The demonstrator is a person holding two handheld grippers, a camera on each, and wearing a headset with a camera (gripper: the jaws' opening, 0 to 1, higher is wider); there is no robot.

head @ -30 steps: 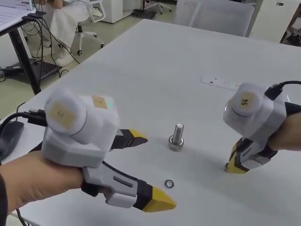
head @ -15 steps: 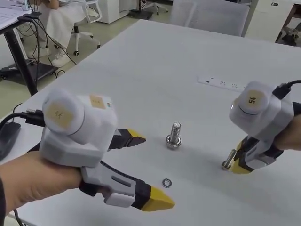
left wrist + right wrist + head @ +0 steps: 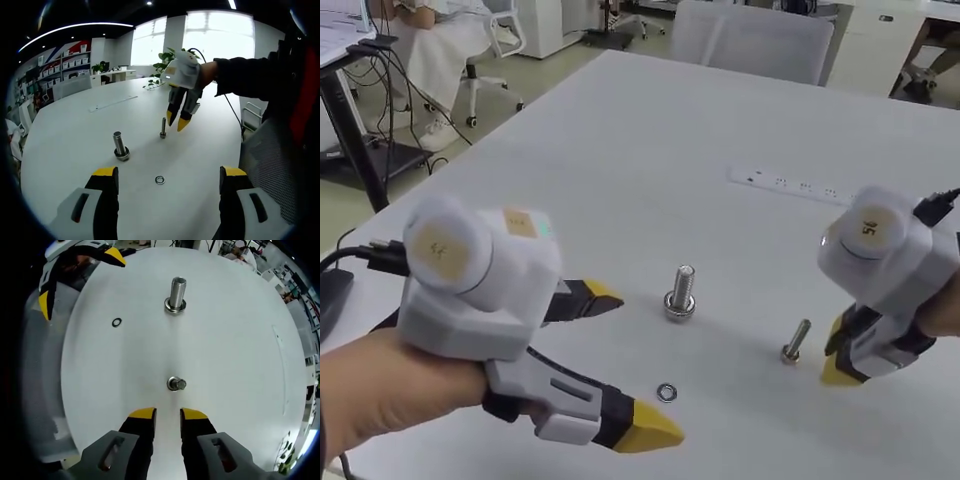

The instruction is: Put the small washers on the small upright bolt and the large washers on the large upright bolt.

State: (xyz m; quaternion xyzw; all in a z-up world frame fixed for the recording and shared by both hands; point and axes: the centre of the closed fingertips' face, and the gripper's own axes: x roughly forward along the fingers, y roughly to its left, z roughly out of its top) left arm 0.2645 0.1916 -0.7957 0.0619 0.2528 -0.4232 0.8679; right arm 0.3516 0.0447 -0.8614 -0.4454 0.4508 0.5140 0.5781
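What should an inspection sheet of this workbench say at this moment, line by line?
Surface: white table, bare where it shows.
Job's things: large bolt upright, with a ring at its foot, washer count unclear; small bolt upright, apart from the right gripper; one small washer loose, lying flat on the table.
Clutter: white power strip on the far side of the table.
Grippers: left gripper open wide, empty; right gripper jaws slightly apart, empty, pointing at the small bolt.
Cables: black cable at the left gripper; second cable at the right gripper.
Surroundings: office chair beyond the table; seated person at far left.
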